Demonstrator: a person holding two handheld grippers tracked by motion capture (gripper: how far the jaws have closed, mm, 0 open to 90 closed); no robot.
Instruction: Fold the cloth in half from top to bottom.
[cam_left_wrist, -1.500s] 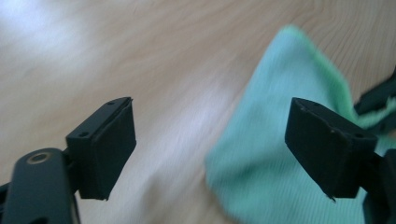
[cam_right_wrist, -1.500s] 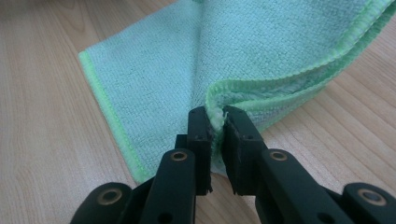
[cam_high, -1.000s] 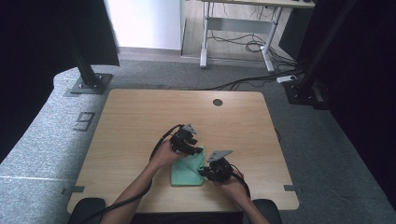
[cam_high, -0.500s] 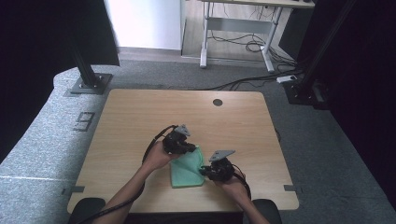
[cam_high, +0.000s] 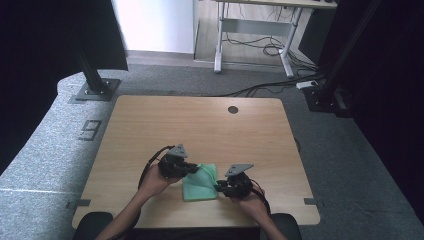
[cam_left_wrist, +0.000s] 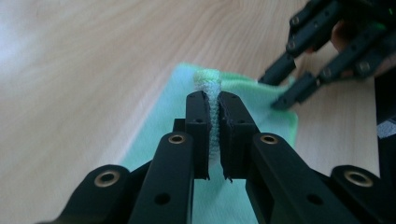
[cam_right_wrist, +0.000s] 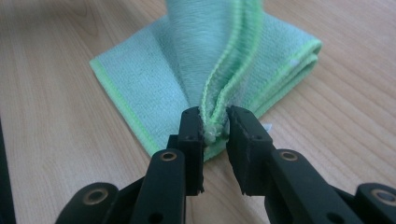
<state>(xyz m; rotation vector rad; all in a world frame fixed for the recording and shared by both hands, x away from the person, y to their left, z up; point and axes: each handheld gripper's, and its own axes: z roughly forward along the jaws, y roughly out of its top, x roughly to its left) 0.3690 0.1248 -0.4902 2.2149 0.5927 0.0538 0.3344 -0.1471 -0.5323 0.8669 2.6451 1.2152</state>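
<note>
The left gripper (cam_left_wrist: 212, 140) is clamped on a raised fold of the green cloth (cam_high: 200, 182), which lies near the table's (cam_high: 200, 125) front edge. The right gripper (cam_right_wrist: 215, 126), just loosened, barely pinches its hem; that corner could be dropped.

- One sign can be read: a large grey figure like a "9" (cam_high: 90, 130) is marked on the grey floor mat (cam_high: 45, 165), just off the tabletop (cam_high: 200, 125) at its left edge. In the high view it lies up and to the left of the left claw (cam_high: 192, 168), well apart from it, and farther still from the right claw (cam_high: 218, 187).
- It may be a "6" seen from the other side; which of the two cannot be told.
- No brand, label or lettering can be read on the green cloth (cam_high: 201, 182), on either claw, or on the tabletop.
</note>
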